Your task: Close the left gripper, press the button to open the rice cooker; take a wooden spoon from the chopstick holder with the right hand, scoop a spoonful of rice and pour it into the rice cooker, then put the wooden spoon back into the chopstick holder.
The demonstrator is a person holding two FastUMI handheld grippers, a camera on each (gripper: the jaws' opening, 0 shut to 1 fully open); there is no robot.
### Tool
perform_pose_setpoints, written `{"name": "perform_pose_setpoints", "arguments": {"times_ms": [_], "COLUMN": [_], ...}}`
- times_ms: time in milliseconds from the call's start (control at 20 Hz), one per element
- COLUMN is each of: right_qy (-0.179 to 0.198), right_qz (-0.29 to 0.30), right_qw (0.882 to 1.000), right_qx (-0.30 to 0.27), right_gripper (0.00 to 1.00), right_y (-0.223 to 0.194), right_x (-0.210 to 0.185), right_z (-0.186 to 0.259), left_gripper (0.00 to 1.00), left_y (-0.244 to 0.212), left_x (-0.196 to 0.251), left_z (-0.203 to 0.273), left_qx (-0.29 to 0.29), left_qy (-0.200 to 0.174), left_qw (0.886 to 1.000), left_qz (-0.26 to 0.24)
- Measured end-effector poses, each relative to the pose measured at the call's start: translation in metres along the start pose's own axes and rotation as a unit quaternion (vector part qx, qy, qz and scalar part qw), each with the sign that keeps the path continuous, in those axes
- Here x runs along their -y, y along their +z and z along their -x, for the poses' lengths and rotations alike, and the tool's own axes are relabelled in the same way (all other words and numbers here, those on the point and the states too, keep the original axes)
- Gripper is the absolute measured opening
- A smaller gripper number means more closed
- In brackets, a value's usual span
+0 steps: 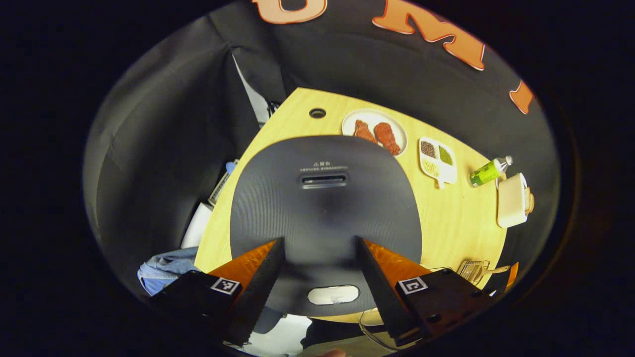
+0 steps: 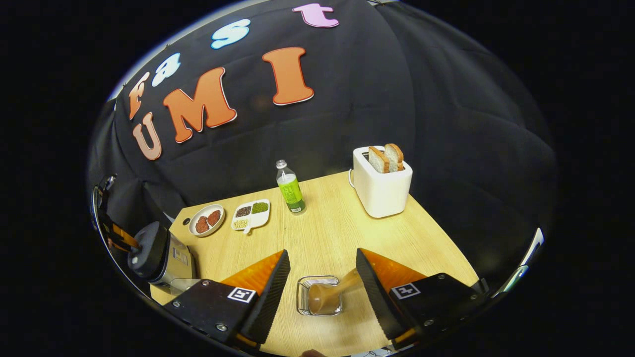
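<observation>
Dark rice cooker on the table's left end, lid shut, pale oval button at its near edge. Wire chopstick holder near the table's front edge, holding a wooden spoon, handle tilted up to the right.

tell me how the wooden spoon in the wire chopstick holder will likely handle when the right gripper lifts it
The wooden spoon looks solid, so it is probably stiff and light. It leans in the wire chopstick holder, so it may tilt or drag the rim when pulled. Its handle looks rounded and smooth, so it could twist between the open fingers of the right gripper unless gripped squarely.
</observation>
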State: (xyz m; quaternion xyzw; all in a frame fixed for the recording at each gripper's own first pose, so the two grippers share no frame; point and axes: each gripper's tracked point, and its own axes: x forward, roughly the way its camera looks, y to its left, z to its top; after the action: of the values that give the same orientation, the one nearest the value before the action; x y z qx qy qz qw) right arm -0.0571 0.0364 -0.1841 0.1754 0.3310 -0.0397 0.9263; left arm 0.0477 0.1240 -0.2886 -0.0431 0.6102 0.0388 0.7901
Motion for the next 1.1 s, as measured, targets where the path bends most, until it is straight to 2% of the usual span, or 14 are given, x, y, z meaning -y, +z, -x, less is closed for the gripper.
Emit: {"name": "perform_pose_setpoints", "arguments": {"times_ms": [350,450,700,850,950,1000,1100], "right_qy": [0.007,0.012,0.049,0.074,0.086,0.09,0.098], "right_qz": [0.007,0.008,0.027,0.052,0.065,0.071,0.078], "right_qw": [1.0,1.0,0.998,0.995,0.991,0.989,0.982], "right_qx": [-0.002,-0.001,0.019,0.046,0.078,0.097,0.142], "right_gripper": [0.84,0.84,0.84,0.84,0.84,0.84,0.84], "right_y": [0.0,0.001,0.017,0.04,0.065,0.079,0.101], "right_x": [-0.008,-0.013,-0.041,-0.055,-0.065,-0.071,-0.086], "right_z": [0.001,0.0,0.001,0.006,0.01,0.013,0.019], "left_gripper": [0.99,0.99,0.98,0.98,0.98,0.97,0.98], "left_y": [0.001,0.004,0.006,0.01,0.003,0.0,0.009], "left_x": [0.006,0.009,0.009,0.005,0.004,0.004,0.013], "left_z": [0.002,0.002,0.002,0.006,0.01,0.008,0.033], "left_qx": [-0.018,0.001,0.091,0.164,0.197,0.21,0.265], "left_qy": [0.005,0.006,0.003,0.023,0.03,0.021,0.006], "left_qw": [1.0,1.0,0.996,0.986,0.98,0.978,0.964], "left_qz": [-0.005,-0.023,-0.015,-0.029,-0.016,0.0,0.005]}}
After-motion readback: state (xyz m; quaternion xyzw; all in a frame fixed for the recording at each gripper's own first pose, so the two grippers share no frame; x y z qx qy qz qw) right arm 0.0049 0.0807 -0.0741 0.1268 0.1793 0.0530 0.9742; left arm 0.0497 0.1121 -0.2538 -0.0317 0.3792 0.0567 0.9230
